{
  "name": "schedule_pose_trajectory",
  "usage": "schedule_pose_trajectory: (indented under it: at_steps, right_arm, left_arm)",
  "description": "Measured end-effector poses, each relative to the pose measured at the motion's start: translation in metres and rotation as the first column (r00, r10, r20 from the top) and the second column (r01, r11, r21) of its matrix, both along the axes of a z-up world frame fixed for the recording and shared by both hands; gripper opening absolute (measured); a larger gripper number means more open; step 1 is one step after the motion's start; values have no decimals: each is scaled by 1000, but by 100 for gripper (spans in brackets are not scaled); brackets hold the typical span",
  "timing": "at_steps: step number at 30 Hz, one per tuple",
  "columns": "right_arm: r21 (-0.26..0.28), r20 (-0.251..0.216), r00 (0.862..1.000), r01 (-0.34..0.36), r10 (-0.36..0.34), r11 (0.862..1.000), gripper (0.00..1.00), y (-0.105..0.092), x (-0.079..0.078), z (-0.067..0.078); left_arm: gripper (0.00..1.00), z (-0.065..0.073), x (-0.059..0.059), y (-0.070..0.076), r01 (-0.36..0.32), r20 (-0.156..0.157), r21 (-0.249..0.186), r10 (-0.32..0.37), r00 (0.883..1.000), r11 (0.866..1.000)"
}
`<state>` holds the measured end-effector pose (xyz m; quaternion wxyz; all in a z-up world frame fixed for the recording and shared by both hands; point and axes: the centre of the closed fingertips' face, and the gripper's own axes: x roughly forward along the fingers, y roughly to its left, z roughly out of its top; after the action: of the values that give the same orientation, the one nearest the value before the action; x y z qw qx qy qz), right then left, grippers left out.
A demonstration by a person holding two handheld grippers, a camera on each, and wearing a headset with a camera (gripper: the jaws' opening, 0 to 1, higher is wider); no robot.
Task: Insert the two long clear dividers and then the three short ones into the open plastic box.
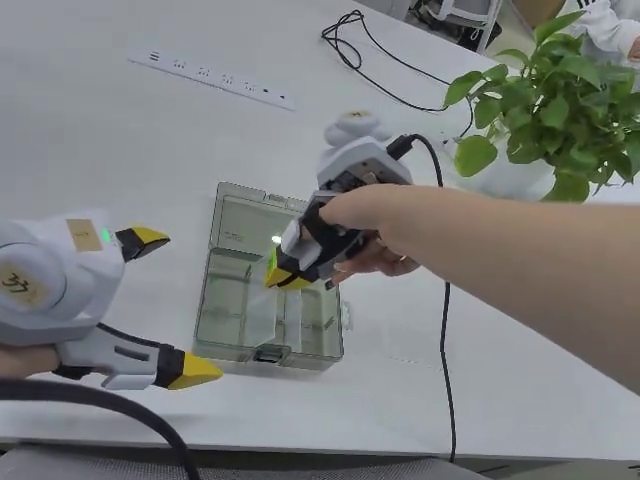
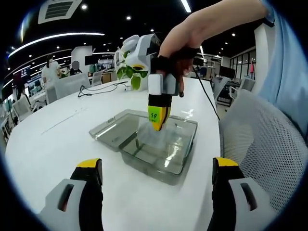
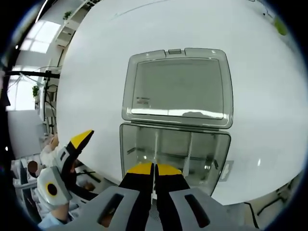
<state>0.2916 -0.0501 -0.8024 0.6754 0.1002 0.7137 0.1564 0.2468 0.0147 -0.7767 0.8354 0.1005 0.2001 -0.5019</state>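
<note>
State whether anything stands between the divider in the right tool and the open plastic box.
Nothing visible does. The right tool pinches the thin clear plastic divider directly above the open grey translucent plastic box.

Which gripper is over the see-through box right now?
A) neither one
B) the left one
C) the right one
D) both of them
C: the right gripper hangs over the open plastic box, shut on a clear divider, while the left gripper is off to the side of the box, jaws open.

Open-plan office: white desk (image 2: 43,144), mesh chair (image 2: 269,134), ceiling downlights (image 2: 129,18), potted plant (image 1: 545,95).
</note>
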Motion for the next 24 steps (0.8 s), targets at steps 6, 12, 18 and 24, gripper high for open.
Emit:
schedule_pose_trajectory:
  at_steps: [6,12,18,24]
  right_arm:
    - [-33,12,999,-38,38,999,2,7,-10,2]
    - [-61,19,998,-51,52,997,2,11,-21,5]
    - [-99,36,995,-84,88,992,2,17,-25,3]
    - [-122,47,991,-120,126,985,2,20,-26,-3]
  left_arm:
    - [97,0,0,0,4,-3,0,-4,1000,1000]
    - [96,-1,0,-1,5,-4,-4,-5,1000,1000]
    - [96,-1,1,-5,9,-5,-8,-9,1000,1000]
    - [96,0,0,-5,9,-7,-15,-9,1000,1000]
